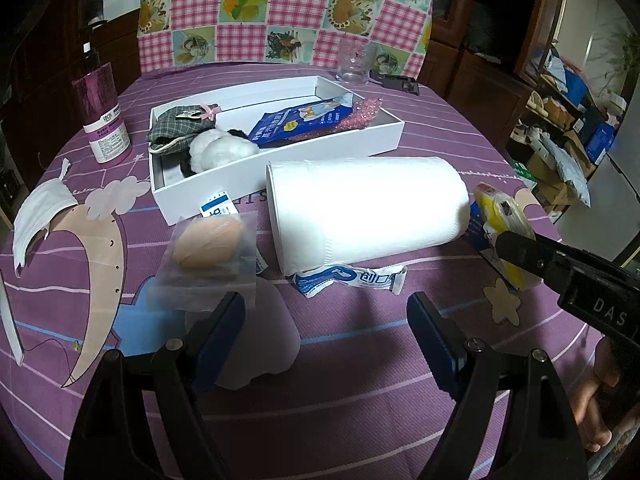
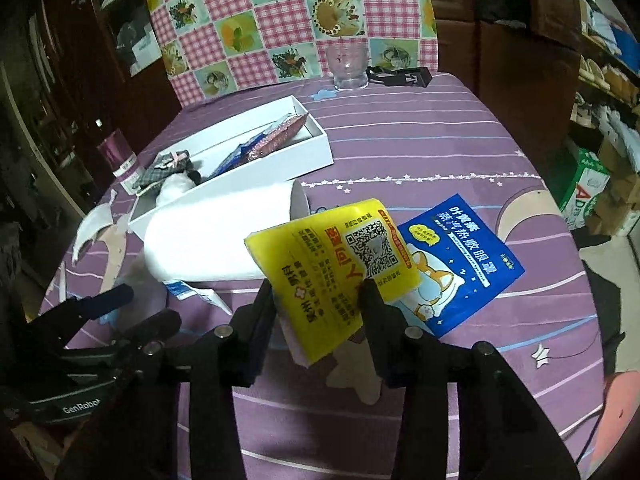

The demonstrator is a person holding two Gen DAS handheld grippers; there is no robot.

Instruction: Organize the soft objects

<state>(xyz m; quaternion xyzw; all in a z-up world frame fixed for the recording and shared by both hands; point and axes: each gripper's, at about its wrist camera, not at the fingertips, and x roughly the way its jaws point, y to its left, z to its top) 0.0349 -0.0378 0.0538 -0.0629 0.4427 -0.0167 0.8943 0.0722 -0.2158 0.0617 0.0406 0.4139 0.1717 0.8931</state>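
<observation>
My right gripper [image 2: 318, 294] is shut on a yellow tissue pack [image 2: 336, 264] and holds it above the purple tablecloth; the pack also shows in the left wrist view [image 1: 506, 224]. My left gripper [image 1: 326, 312] is open and empty, low over the cloth in front of a lying white paper roll [image 1: 364, 212]. A white box [image 1: 280, 160] behind the roll holds a plaid pouch [image 1: 180, 124], a white plush [image 1: 220, 150] and a blue packet [image 1: 296, 118]. A bagged beige sponge [image 1: 210, 244] lies left of the roll.
A blue eye-mask packet [image 2: 464, 256] lies right of the yellow pack. A white face mask [image 1: 38, 212] and a purple bottle [image 1: 104, 116] are at the left. A glass cup [image 1: 354, 60] and a black clip [image 1: 396, 80] stand at the back. A small white-blue wrapper [image 1: 348, 278] lies by the roll.
</observation>
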